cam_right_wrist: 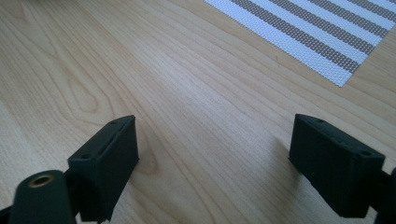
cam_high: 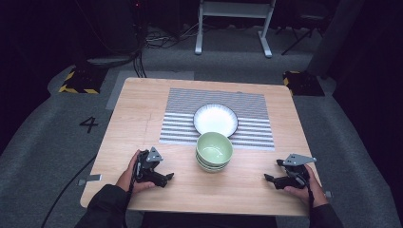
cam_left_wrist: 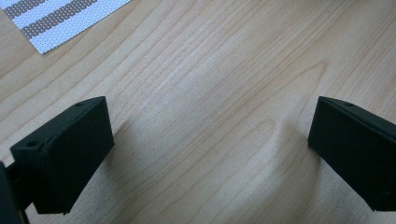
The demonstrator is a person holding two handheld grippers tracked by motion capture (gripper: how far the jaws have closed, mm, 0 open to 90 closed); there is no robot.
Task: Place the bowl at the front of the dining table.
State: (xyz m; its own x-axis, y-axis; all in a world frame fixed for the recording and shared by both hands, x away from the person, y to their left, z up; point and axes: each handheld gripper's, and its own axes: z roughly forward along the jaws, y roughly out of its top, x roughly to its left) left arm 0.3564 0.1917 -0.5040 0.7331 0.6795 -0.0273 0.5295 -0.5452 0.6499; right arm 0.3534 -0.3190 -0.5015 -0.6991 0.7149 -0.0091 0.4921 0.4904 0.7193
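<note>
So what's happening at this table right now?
A person sits at a wooden table with a pair of tongs in each hand. The left tongs and right tongs both rest low near the front edge, open and holding nothing. Between them stands a stack of green bowls, untouched, and just behind it a white plate lies on a striped placemat.

Lit evenly from above on the wooden table [cam_high: 142, 123], dark all around. Soft shadows under the black jaws. Slight glare on the white plate [cam_high: 215, 119]. Mildly soft throughout, no motion blur.
</note>
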